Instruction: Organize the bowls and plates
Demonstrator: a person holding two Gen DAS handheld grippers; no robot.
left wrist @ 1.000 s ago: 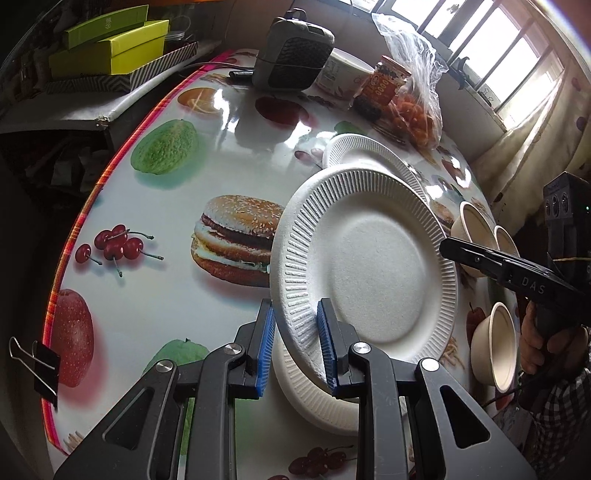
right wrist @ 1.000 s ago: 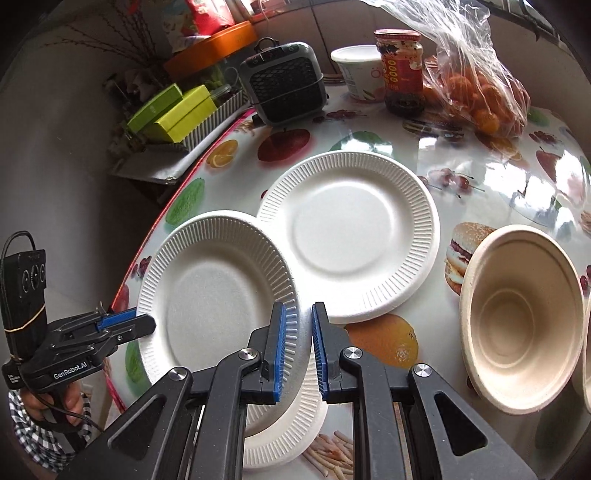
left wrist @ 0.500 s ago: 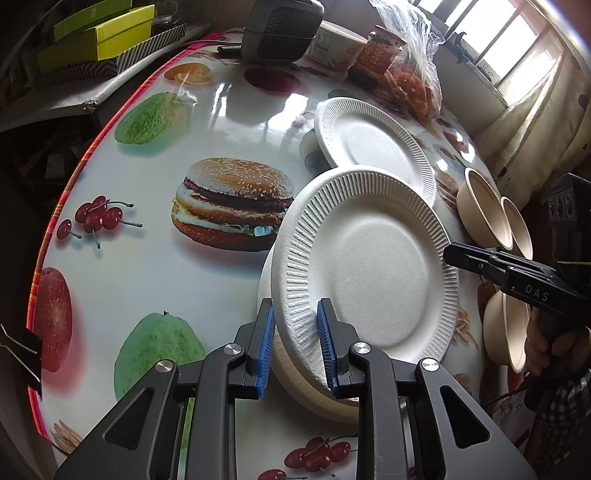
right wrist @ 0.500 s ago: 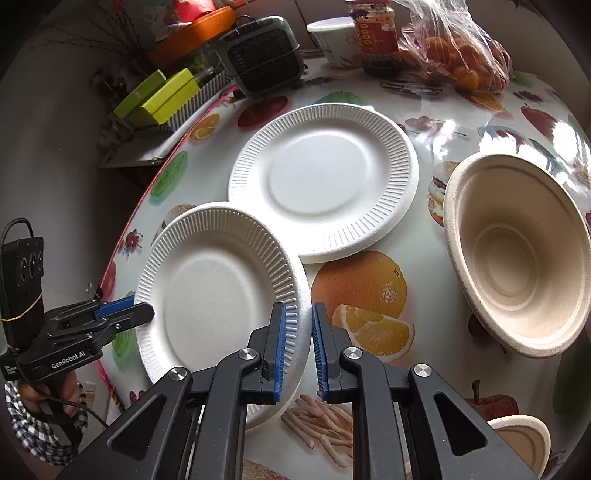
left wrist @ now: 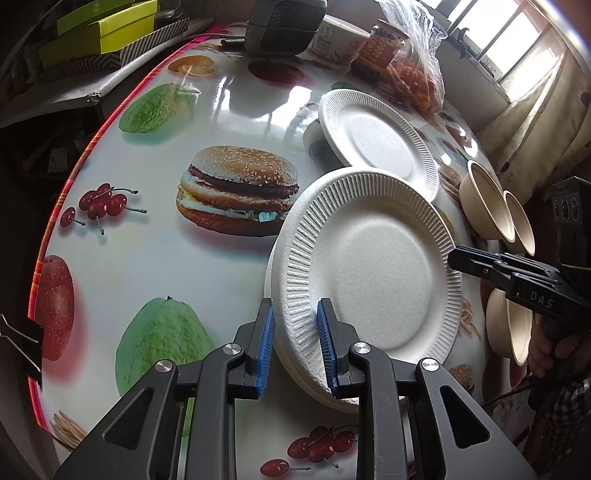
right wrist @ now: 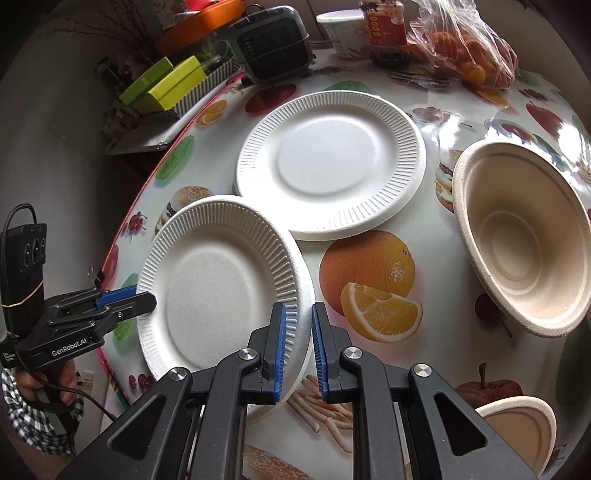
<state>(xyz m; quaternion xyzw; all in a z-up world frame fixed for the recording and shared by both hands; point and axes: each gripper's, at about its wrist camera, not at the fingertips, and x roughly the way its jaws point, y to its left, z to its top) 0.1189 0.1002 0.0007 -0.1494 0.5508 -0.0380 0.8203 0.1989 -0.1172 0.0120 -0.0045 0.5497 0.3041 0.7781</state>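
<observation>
A white ribbed paper plate is tilted over a second plate that lies under it on the table. My left gripper is shut on the near rim of the upper plate. My right gripper is shut, its tips above the opposite rim; I cannot tell whether they touch it. A third white plate lies flat behind. Beige bowls stand to the right.
The round table has a glossy food-print cloth. A black heater, a tub, a jar and a bag of oranges crowd the far edge. Yellow-green boxes sit beyond the rim. A binder clip grips the near left edge.
The held plate has come down closer onto the plate beneath it. The right gripper has sunk a little toward the plate's rim. Both grippers' jaws look unchanged.
</observation>
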